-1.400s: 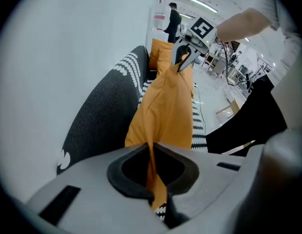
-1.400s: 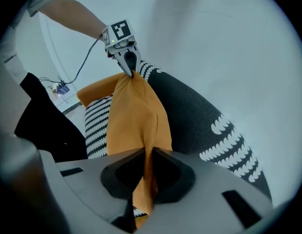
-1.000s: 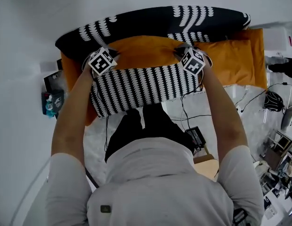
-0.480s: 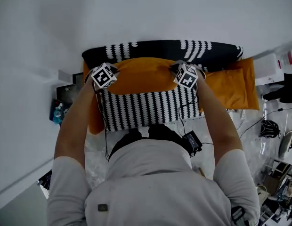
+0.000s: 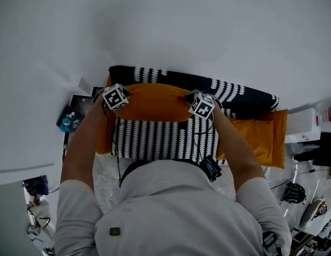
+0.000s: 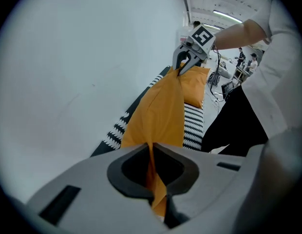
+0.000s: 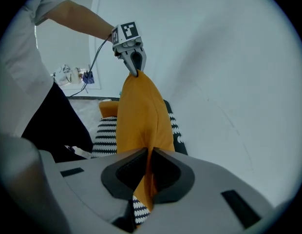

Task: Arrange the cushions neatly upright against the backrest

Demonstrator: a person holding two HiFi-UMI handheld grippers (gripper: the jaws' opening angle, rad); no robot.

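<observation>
I hold an orange cushion [image 5: 155,101] by its two top corners, stretched between both grippers. My left gripper [image 5: 124,91] is shut on the left corner, where orange fabric [image 6: 153,177] is pinched between its jaws. My right gripper [image 5: 190,97] is shut on the right corner [image 7: 144,172]. The cushion hangs in front of the black backrest with white scallops [image 5: 243,96], above a black-and-white striped cushion [image 5: 160,138]. A second orange cushion [image 5: 261,135] lies at the right. Each gripper shows in the other's view: the right gripper [image 6: 184,66], the left gripper [image 7: 135,65].
A white wall [image 5: 181,25] rises right behind the backrest. A dark side stand with blue items [image 5: 72,115] is at the left end. A black device on cables [image 5: 211,167] hangs by my right arm. A white box [image 5: 302,126] and floor clutter [image 5: 309,212] sit at the right.
Both grippers have carried the orange cushion up and back toward the backrest, keeping their hold. The head view has swung, so the sofa now sits lower and slanted in it.
</observation>
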